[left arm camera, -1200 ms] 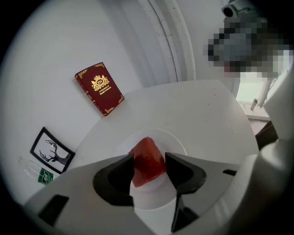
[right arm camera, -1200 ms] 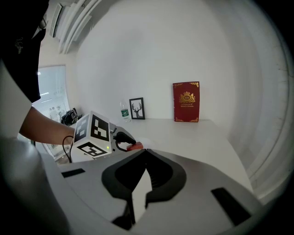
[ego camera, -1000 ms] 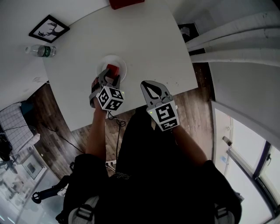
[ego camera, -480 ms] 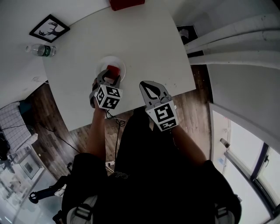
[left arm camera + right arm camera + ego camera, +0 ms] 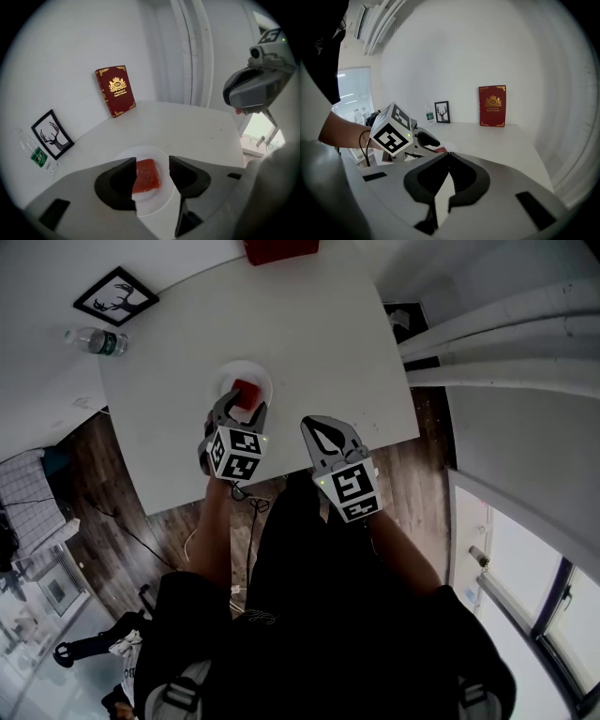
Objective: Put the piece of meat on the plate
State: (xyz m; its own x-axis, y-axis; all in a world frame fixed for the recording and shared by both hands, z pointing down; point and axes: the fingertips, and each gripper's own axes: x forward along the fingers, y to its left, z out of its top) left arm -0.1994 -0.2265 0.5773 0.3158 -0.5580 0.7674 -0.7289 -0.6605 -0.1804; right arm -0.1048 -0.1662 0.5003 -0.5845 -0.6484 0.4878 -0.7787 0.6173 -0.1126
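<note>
White desk (image 5: 319,343), wood floor (image 5: 103,484). Left gripper (image 5: 152,165) fingers spread, meat (image 5: 146,176) on plate (image 5: 157,201) beyond them; right gripper (image 5: 446,155) fingers pressed together.

I see a white table (image 5: 309,343) with its far edge against a white wall. A white plate (image 5: 146,152) sits directly on it, near my edge and left of centre. A red book (image 5: 116,90) stands upright at the far edge. A framed deer picture (image 5: 52,135) and a water bottle (image 5: 37,157) stand along the wall side, left of the book.
</note>
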